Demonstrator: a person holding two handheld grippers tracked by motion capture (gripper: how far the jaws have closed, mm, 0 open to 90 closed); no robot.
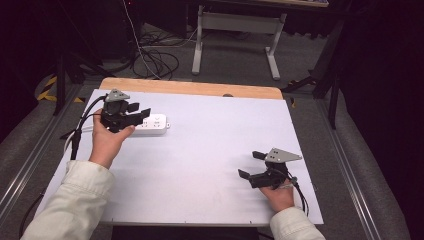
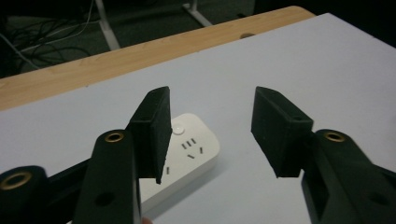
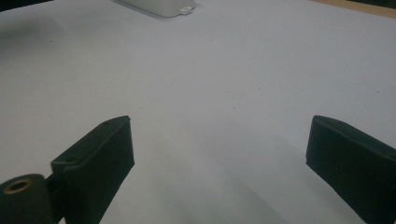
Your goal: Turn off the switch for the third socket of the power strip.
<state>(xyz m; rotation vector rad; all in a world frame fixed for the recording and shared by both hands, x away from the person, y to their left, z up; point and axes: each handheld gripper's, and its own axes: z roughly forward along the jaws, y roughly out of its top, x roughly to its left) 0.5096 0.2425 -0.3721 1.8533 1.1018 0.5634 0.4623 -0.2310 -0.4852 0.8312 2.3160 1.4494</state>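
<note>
A white power strip (image 1: 156,125) lies flat at the far left of the white table top (image 1: 210,150). My left gripper (image 1: 139,111) hovers just above its left end, held in a hand, with its jaws open and nothing between them. The left gripper view looks past the open left gripper (image 2: 210,126) down onto the strip's (image 2: 194,149) socket holes and round button. Near the front right my right gripper (image 1: 250,164) rests low over the bare table, jaws wide apart. In the right gripper view the right gripper (image 3: 219,154) is empty, and the strip's end (image 3: 159,5) lies far off at the top.
A wooden strip (image 1: 190,87) borders the table's far edge. Beyond it on the floor stand a white desk frame (image 1: 235,30) and loose cables (image 1: 155,60). Metal rails (image 1: 350,165) run along both sides of the table. Each gripper trails a black cable (image 1: 77,135).
</note>
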